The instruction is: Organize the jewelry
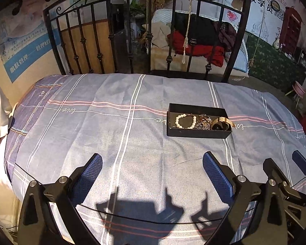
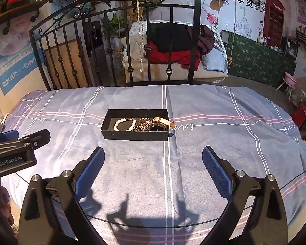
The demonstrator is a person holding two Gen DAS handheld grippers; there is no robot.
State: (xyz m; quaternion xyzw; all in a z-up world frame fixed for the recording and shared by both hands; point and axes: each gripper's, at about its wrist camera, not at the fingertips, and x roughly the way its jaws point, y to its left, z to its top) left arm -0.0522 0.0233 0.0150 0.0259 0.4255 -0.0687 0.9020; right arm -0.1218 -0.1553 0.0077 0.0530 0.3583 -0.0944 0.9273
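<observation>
Both grippers, left (image 1: 152,170) and right (image 2: 153,164), spread and empty; black jewelry box (image 2: 135,135) at 12 o'clock on checked bedsheet (image 2: 214,143)

The sheet (image 2: 214,143) lies flat and bare around the box (image 2: 135,135) on every side, so there is room to come at it from the front, left or right. Between the left gripper (image 1: 153,175) and the box, and between the right gripper (image 2: 153,170) and the box, nothing stands on the cloth. The box walls are low and its top is uncovered. Inside, the pearl bracelet (image 2: 124,124), a dark tangled piece (image 2: 143,125) and the watch (image 2: 160,123) lie packed together toward the right; the left end is bare floor. Behind the box, past more bare sheet, the iron rail (image 2: 169,40) closes off the far edge. The two grippers hang side by side, close to each other, both spread wide.
</observation>
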